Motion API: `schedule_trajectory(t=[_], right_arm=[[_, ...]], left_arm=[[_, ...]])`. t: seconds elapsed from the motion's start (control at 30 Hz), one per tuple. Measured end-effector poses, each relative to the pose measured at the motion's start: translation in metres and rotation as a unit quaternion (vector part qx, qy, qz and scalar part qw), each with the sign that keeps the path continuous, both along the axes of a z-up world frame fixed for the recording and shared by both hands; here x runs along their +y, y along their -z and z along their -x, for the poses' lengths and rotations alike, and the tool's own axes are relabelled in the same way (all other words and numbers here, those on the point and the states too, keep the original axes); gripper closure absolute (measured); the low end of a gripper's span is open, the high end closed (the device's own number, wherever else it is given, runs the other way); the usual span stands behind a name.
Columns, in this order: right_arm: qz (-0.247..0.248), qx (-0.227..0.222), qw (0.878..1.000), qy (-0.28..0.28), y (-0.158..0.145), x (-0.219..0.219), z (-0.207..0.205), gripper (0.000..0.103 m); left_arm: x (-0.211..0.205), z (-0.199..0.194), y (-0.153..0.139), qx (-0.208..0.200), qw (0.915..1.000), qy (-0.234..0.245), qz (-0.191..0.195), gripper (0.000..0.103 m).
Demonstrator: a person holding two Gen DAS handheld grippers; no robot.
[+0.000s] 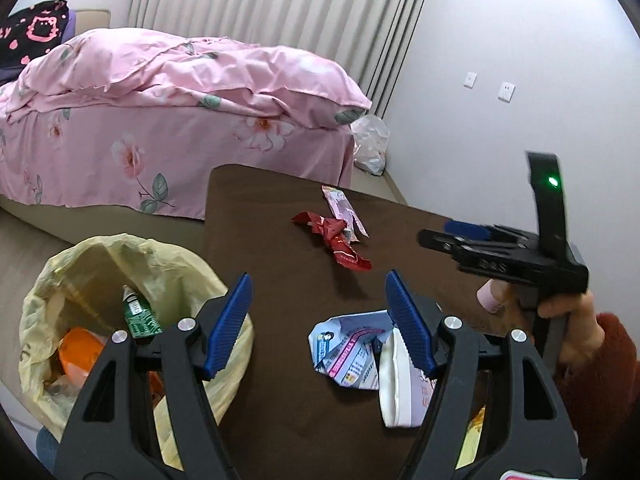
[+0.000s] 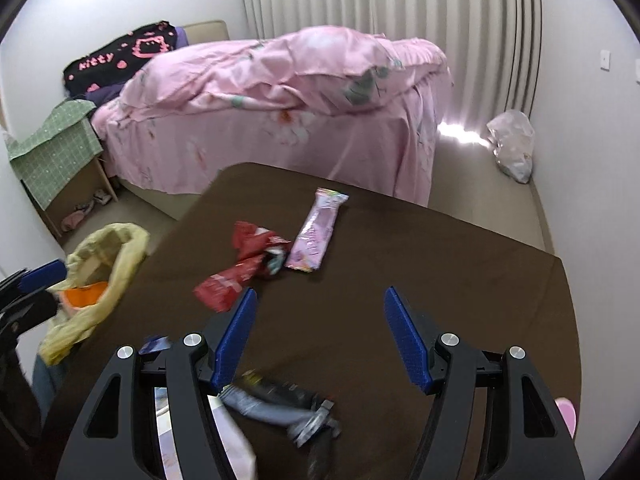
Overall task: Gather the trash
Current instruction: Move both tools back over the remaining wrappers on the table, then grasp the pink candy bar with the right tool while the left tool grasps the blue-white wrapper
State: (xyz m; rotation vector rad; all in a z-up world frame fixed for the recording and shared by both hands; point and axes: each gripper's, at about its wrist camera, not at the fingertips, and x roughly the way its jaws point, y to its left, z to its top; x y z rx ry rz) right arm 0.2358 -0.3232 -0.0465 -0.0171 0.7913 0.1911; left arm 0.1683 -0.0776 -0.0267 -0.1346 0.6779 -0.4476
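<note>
On the brown table [image 1: 280, 420] lie a red wrapper [image 1: 334, 240], a pink wrapper [image 1: 345, 208], a crumpled light-blue leaflet [image 1: 352, 356] and a white tub [image 1: 400, 384]. My left gripper [image 1: 320, 320] hangs open over the table's left edge, with nothing between its pads. A yellow-lined trash bag [image 1: 120, 272] stands just left of it, holding a green packet and something orange. My right gripper [image 2: 320, 320] is open above the table [image 2: 440, 264], near the red wrapper [image 2: 240, 272] and the pink wrapper [image 2: 316, 236]. A blurred dark wrapper [image 2: 280, 404] lies beneath it, untouched.
A bed with a pink floral cover [image 1: 180, 92] stands behind the table. A white plastic bag [image 2: 512, 144] sits on the floor by the curtain. A cabinet under a green cloth [image 2: 56, 148] is at the left. A hand in a red sleeve [image 1: 600, 360] holds the right gripper [image 1: 440, 232].
</note>
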Motion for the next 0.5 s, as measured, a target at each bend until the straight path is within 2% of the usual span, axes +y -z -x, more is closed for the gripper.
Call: schedule_trajectory(t=[0.07, 0.13, 0.2, 0.3, 0.47, 0.5], right_arm=[[-0.007, 0.019, 1.000, -0.002, 0.008, 0.000, -0.020, 0.041], [-0.030, 0.026, 0.999, -0.015, 0.014, 0.003, -0.040, 0.040], [-0.033, 0.027, 0.999, -0.014, 0.018, 0.007, -0.055, 0.041], [-0.030, 0.040, 0.999, -0.007, 0.032, 0.015, -0.086, 0.049], [-0.043, 0.074, 0.996, -0.009, 0.051, 0.018, -0.120, 0.055], [-0.045, 0.082, 0.995, -0.014, 0.055, 0.018, -0.123, 0.060]], left_arm=[[-0.005, -0.007, 0.005, 0.012, 0.9999, 0.002, -0.007, 0.037], [-0.008, -0.014, 0.010, 0.024, 0.9995, 0.001, -0.019, 0.037], [-0.009, -0.018, 0.013, 0.030, 0.9993, 0.003, -0.023, 0.037], [-0.007, -0.021, 0.014, 0.030, 0.9992, 0.001, -0.024, 0.037], [-0.002, -0.026, 0.016, 0.035, 0.9992, 0.002, -0.017, 0.037], [-0.002, -0.028, 0.017, 0.037, 0.9992, 0.002, -0.018, 0.037]])
